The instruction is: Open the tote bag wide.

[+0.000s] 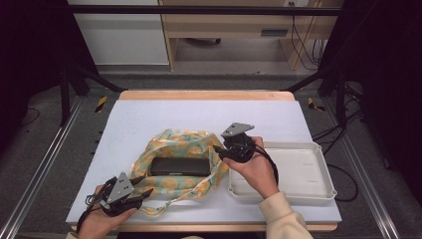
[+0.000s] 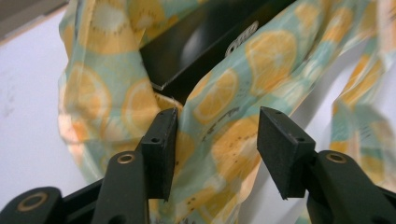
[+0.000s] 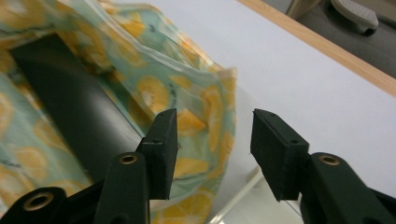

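A cloth bag (image 1: 171, 141) printed with orange slices lies open on the white table (image 1: 199, 114). Inside it rests a flat black box (image 1: 180, 166). My left gripper (image 1: 144, 185) is at the bag's front left corner. In the left gripper view its jaws stand open (image 2: 217, 149) with a fold of the bag (image 2: 219, 116) loose between them and the box (image 2: 205, 42) beyond. My right gripper (image 1: 219, 153) hovers at the bag's right edge. In the right gripper view it is open (image 3: 212, 149), with the bag's rim (image 3: 205, 93) just past the left jaw and the box (image 3: 79, 107) to the left.
A white plastic tray (image 1: 298, 169) sits on the table right of the bag, under the right hand. The bag's handle strap (image 1: 169, 201) trails toward the table's front edge. A wooden strip (image 1: 204, 94) borders the far edge.
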